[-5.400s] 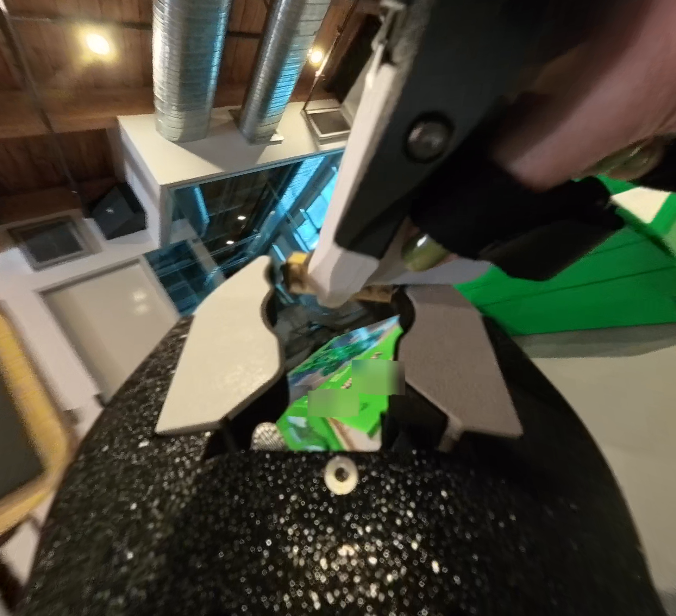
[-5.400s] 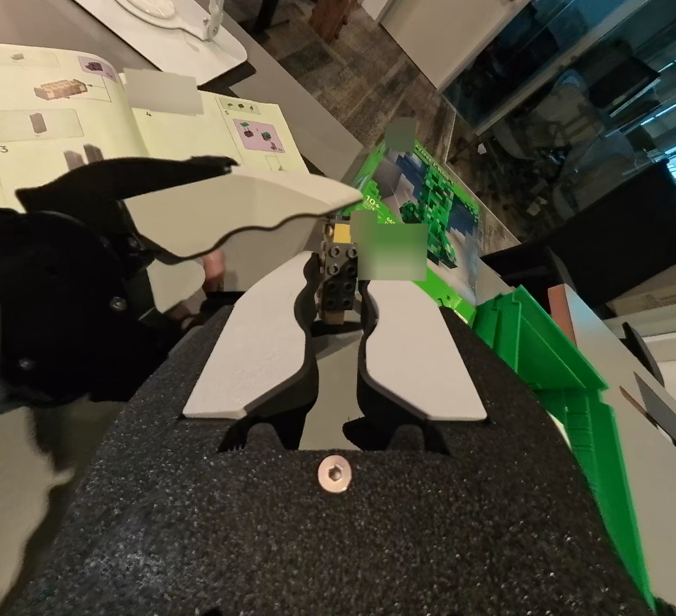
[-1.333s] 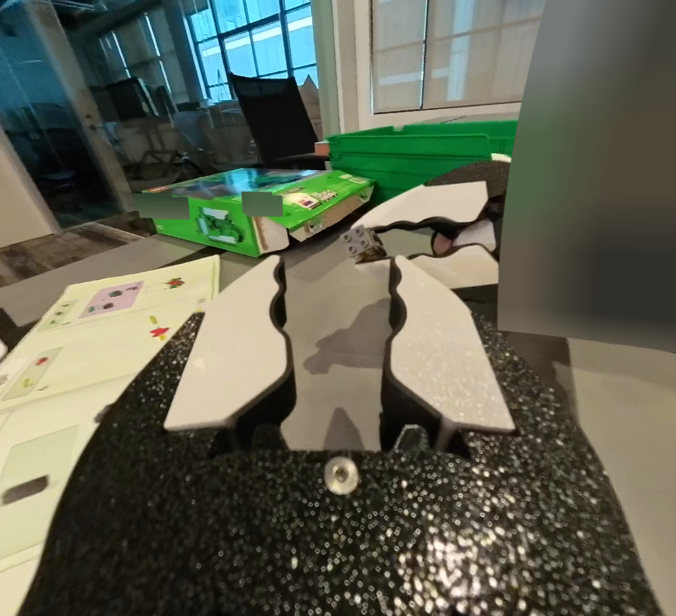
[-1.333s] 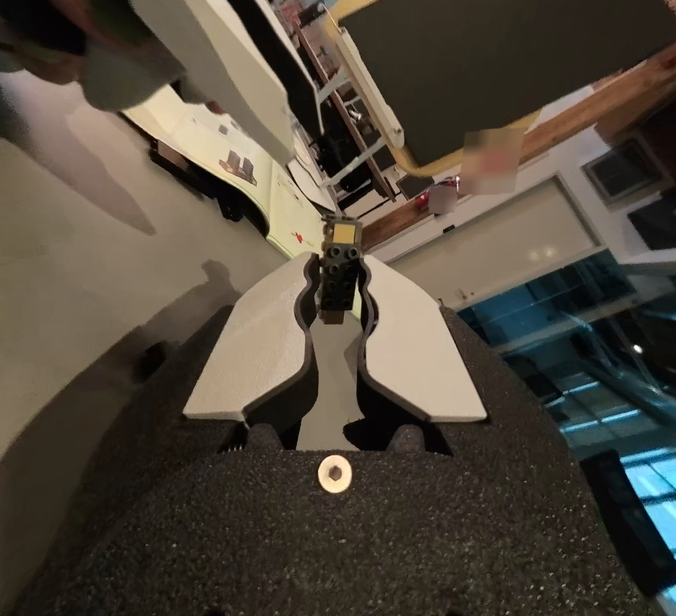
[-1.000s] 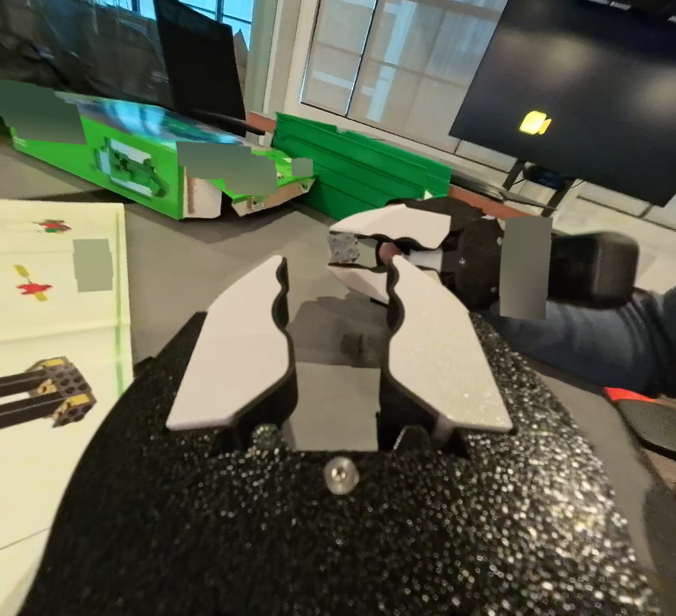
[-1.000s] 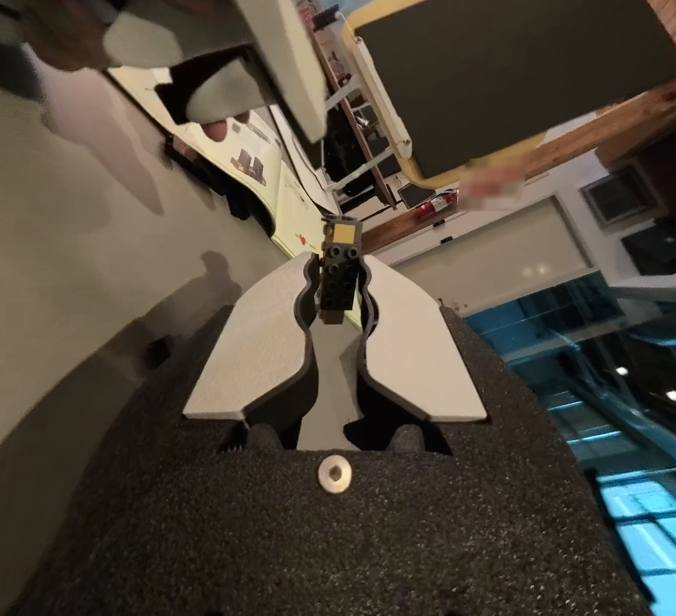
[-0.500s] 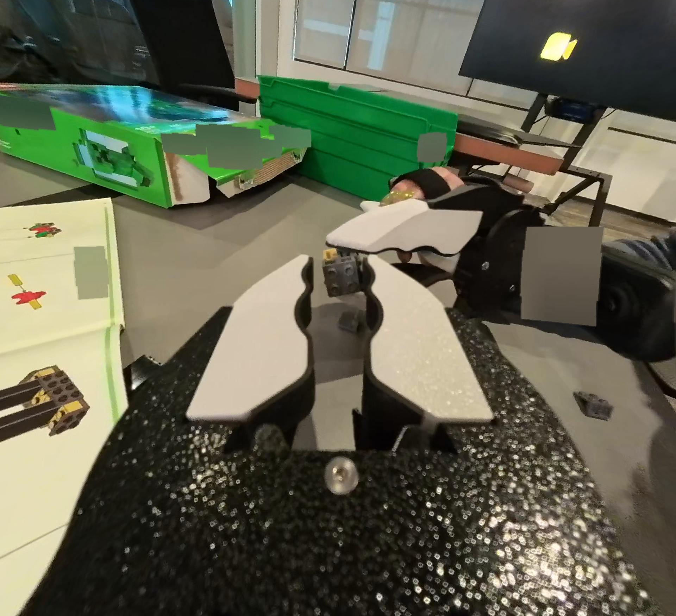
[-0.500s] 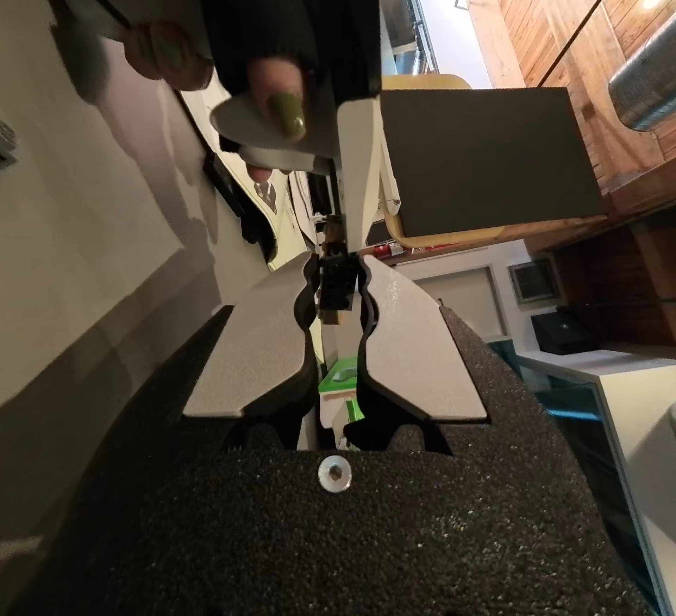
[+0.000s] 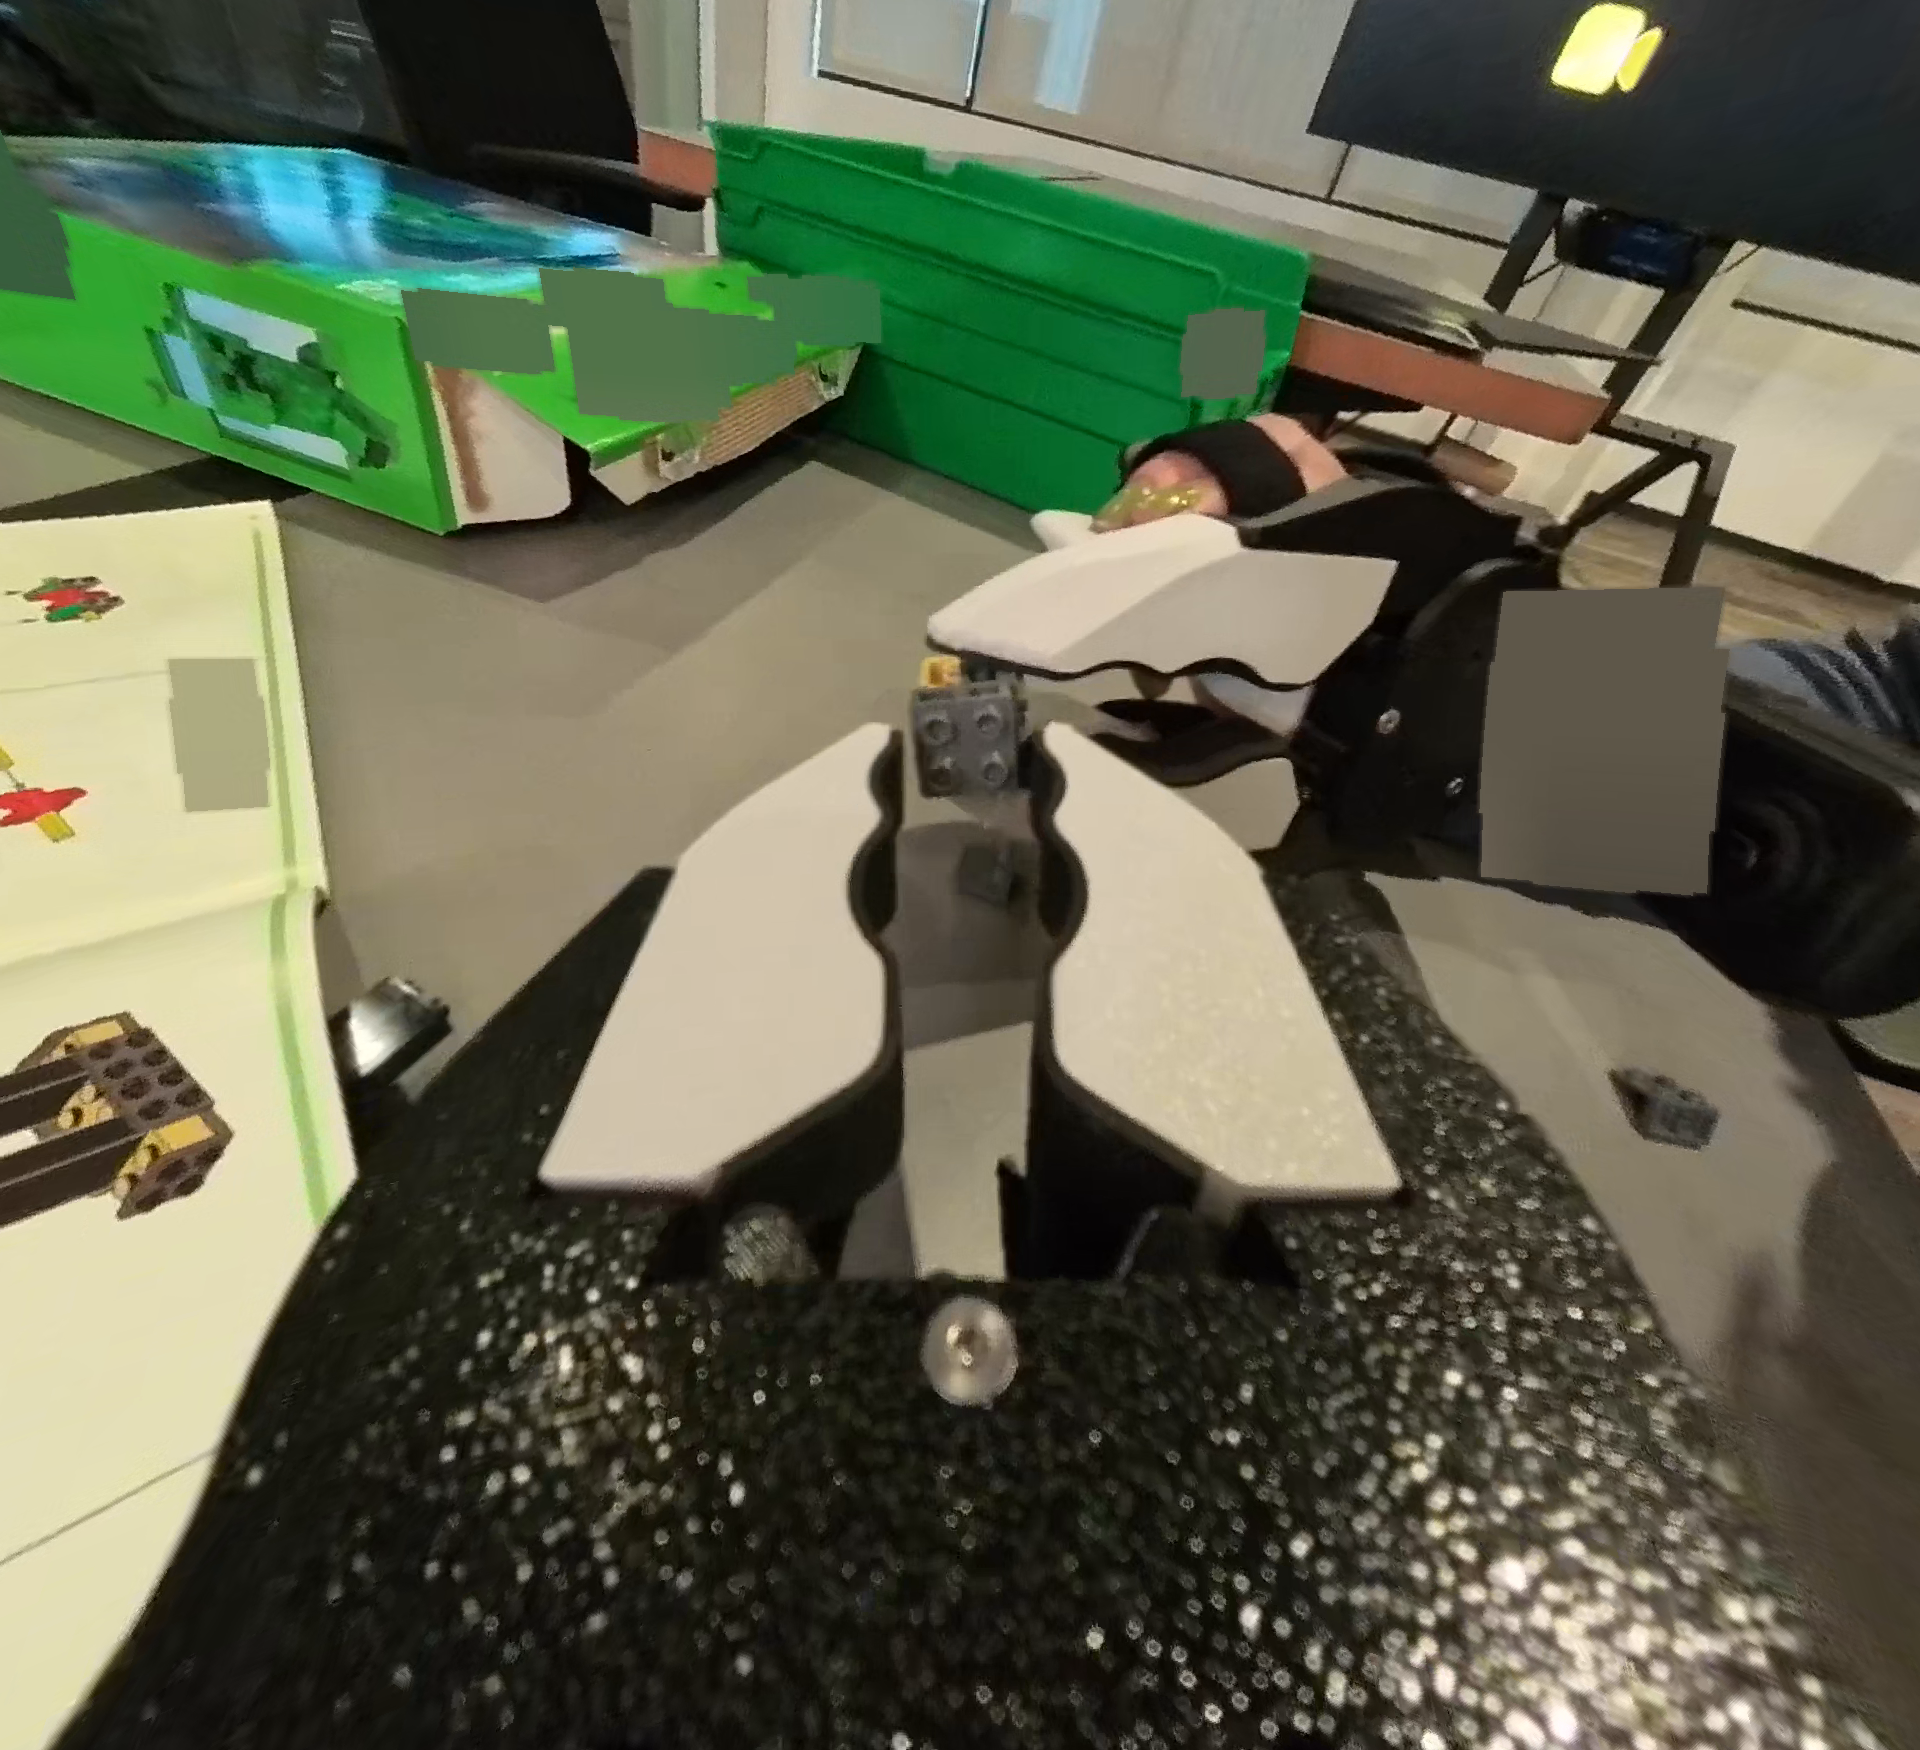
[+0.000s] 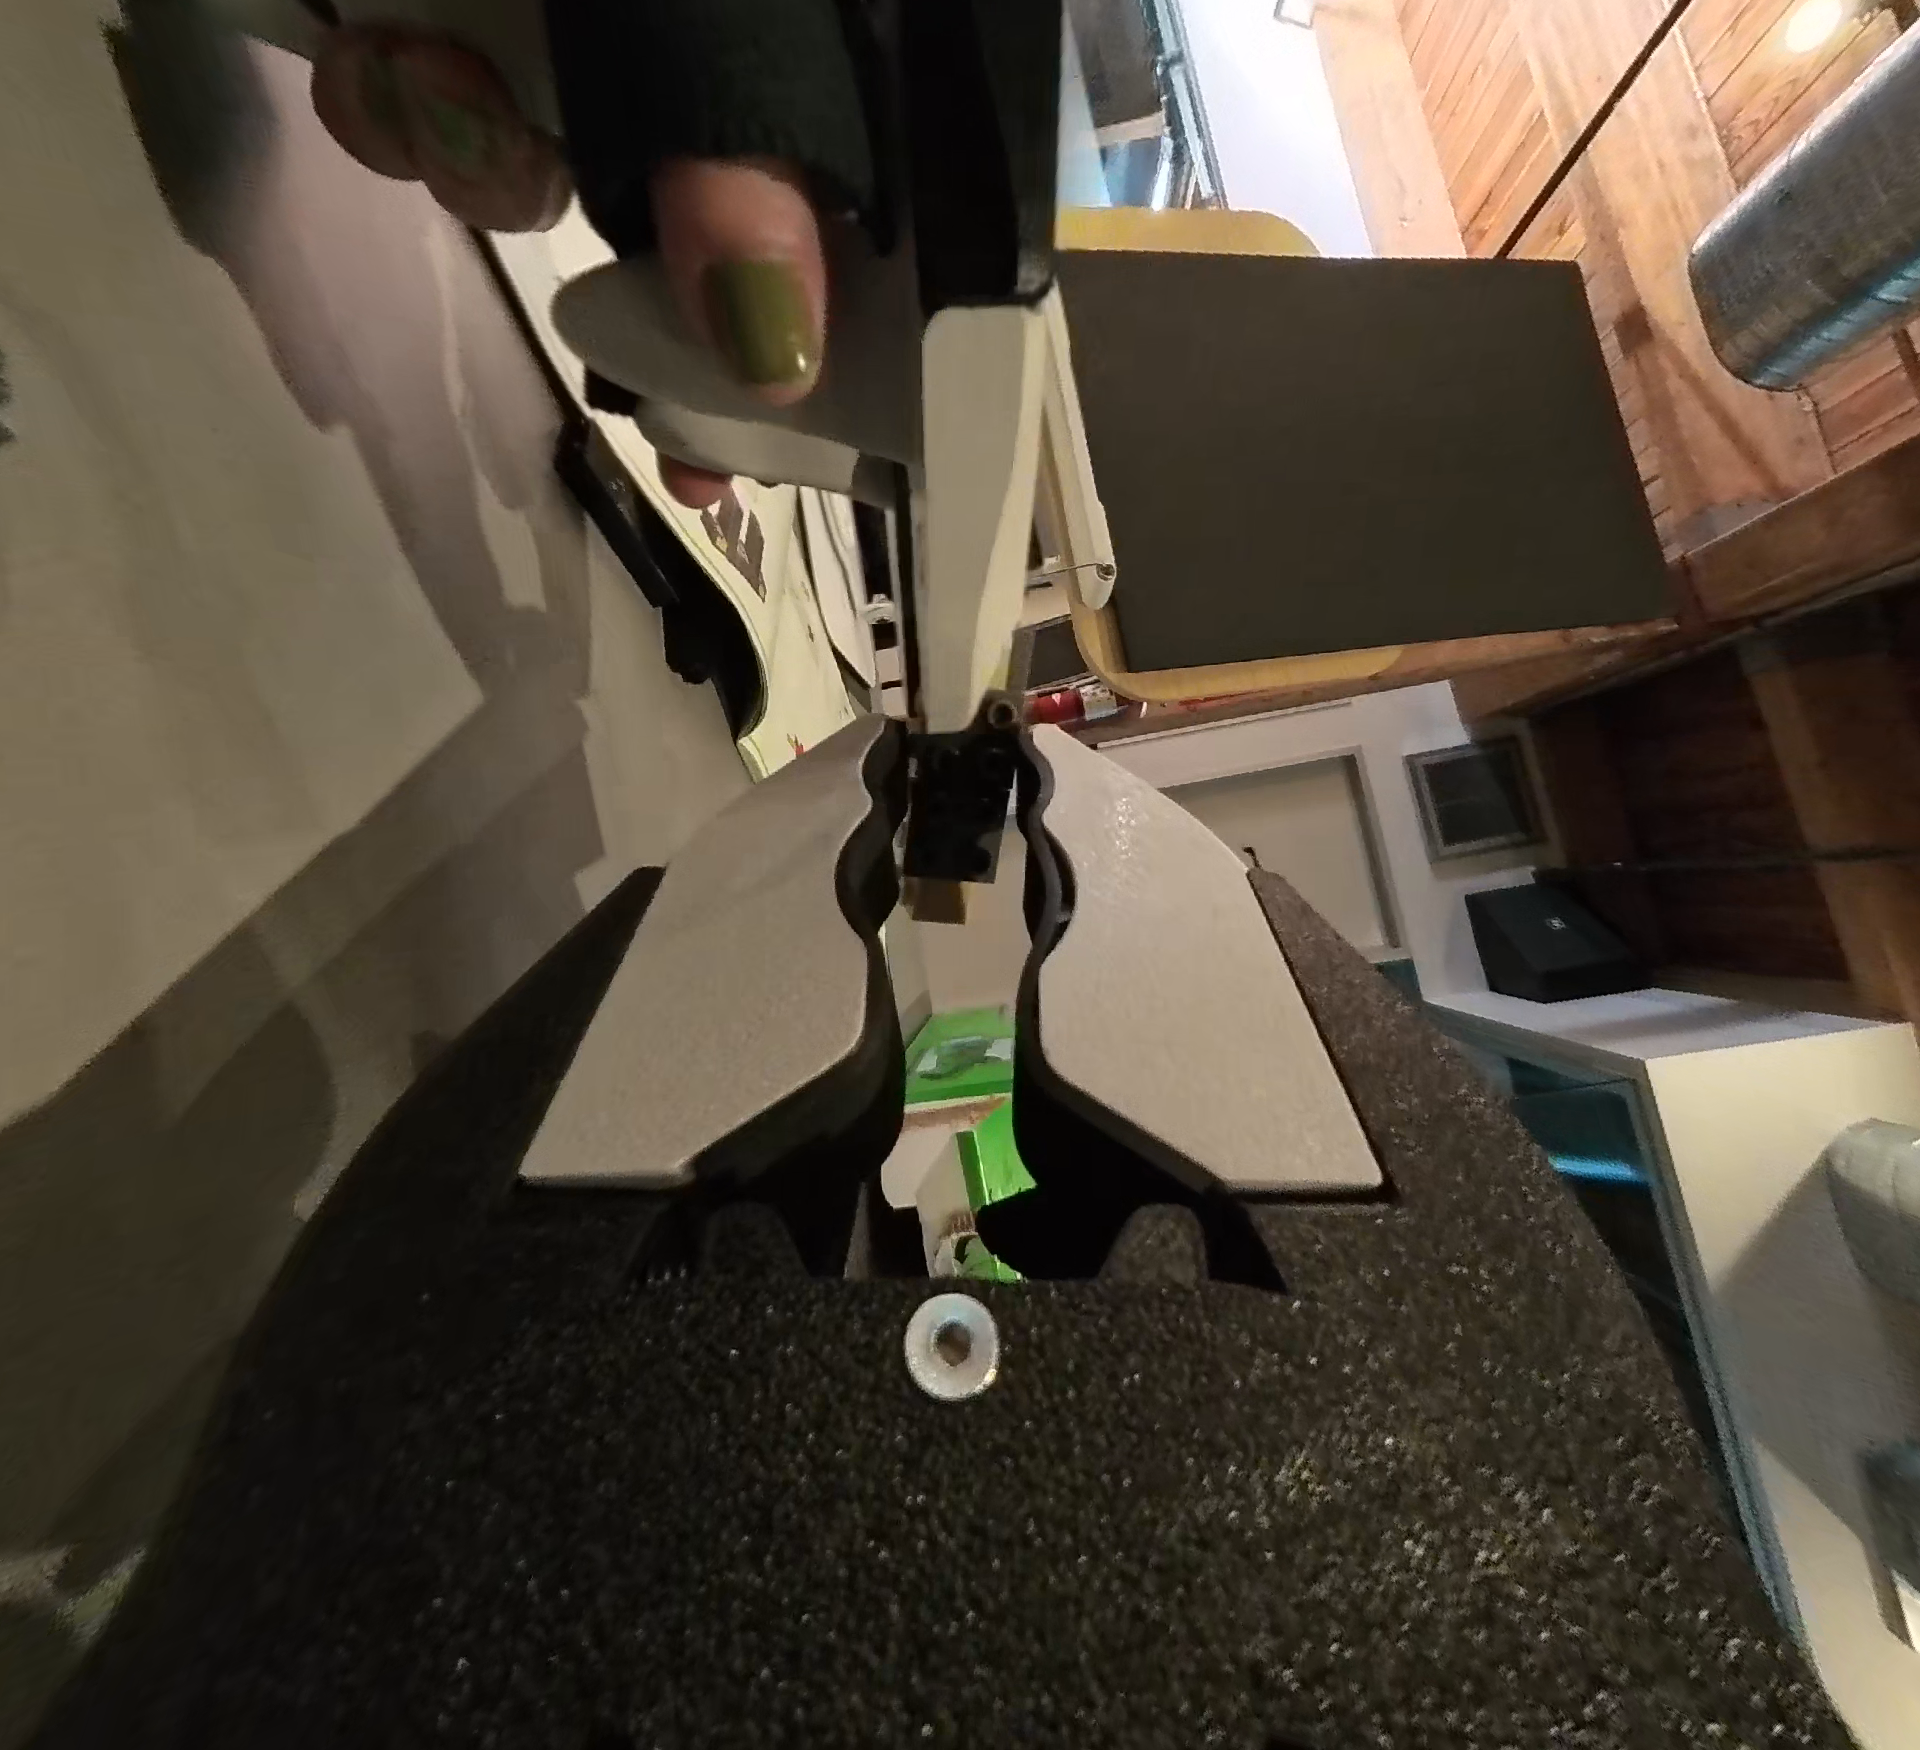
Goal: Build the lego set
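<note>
My right tongs (image 10: 954, 791) pinching dark grey lego assembly (image 9: 968, 744), tan end toward cam, held above surface (image 9: 582, 661). Left tongs (image 9: 961, 755) at same assembly, tips either side, narrow gap; contact hard to tell. Loose grey bricks (image 9: 987, 872) on surface below, another (image 9: 1662, 1106) to right. Open instruction booklet (image 9: 135, 817) at left. Green set box (image 9: 312, 329), labels masked, flap torn open, contents hidden. Green bin (image 9: 997, 329) behind, inside not visible.

Two grippers, one held brick assembly (image 9: 966, 744), perhaps two loose bricks (image 9: 987, 872).
</note>
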A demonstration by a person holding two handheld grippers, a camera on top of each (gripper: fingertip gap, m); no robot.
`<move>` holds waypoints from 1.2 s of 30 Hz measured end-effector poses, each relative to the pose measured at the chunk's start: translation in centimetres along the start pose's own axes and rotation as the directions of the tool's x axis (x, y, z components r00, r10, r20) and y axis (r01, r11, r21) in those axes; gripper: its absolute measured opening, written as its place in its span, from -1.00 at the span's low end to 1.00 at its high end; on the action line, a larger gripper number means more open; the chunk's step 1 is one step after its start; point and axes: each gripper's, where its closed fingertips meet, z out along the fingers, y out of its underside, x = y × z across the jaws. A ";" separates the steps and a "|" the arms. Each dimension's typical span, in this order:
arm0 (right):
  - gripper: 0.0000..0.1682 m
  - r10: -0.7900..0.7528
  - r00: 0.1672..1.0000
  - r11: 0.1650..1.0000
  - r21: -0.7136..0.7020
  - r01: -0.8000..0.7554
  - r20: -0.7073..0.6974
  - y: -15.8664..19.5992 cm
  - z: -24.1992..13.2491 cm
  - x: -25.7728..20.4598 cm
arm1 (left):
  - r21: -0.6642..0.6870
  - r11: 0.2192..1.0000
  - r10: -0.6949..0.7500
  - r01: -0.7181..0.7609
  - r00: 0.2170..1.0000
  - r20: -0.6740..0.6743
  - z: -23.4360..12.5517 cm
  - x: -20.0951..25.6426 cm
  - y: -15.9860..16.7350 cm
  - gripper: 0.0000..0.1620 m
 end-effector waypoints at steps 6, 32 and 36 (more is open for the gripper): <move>-0.75 0.020 1.000 1.000 0.022 -0.019 -0.022 -0.4 0.0 0.4 | 0.016 1.000 0.006 -0.007 1.000 0.005 -0.1 0.0 -0.2 -0.76; -0.86 0.804 0.165 0.204 -0.004 -0.979 0.571 -1.1 -2.2 1.6 | 0.257 0.964 0.009 0.069 0.957 -0.289 -3.9 1.7 -3.0 -0.76; -0.66 0.753 -0.014 0.028 -0.053 -0.998 0.658 -1.7 -2.6 2.1 | 0.223 0.973 0.011 0.066 0.944 -0.329 -3.7 2.3 -2.6 -0.76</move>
